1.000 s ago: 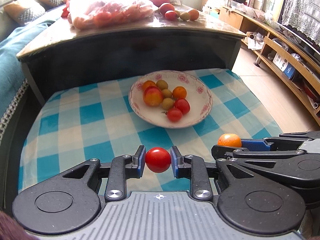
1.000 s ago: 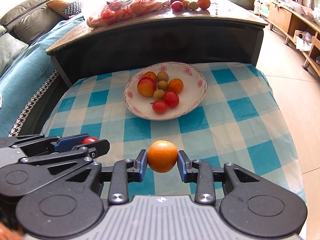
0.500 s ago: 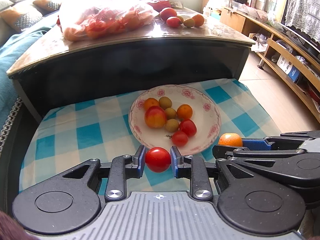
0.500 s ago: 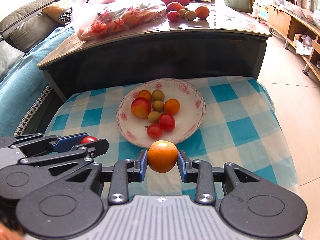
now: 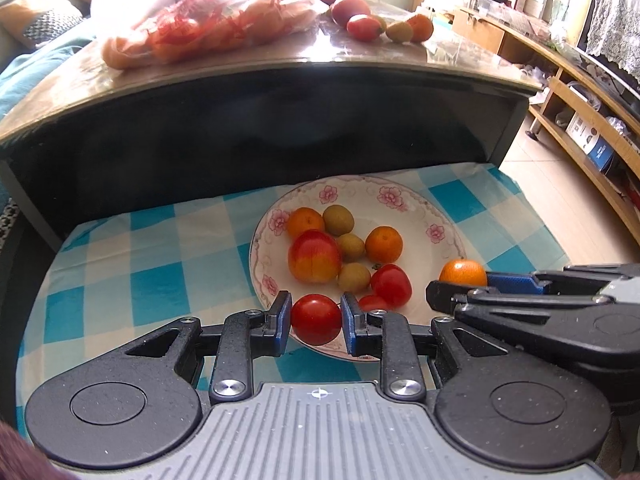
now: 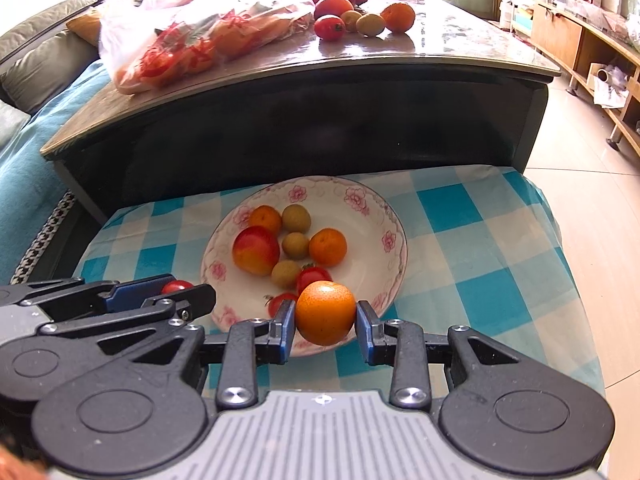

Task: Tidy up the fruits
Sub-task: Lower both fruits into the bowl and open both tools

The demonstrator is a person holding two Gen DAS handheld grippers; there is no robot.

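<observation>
Both grippers advanced over plate (image 5: 404, 196) (near rim hidden), gripping tomato (image 5: 316, 319), orange (image 6: 325, 312).

a home living room: a sofa (image 6: 36, 56) with cushions (image 5: 44, 24) beside a glossy coffee worktop (image 6: 460, 52), a low wooden media shelf (image 5: 580, 120) along the wall, lace curtain (image 5: 616, 12), tiled floor (image 6: 592, 208).

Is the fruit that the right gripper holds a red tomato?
No, the right gripper is shut on an orange, while the red tomato sits in the left gripper.
</observation>
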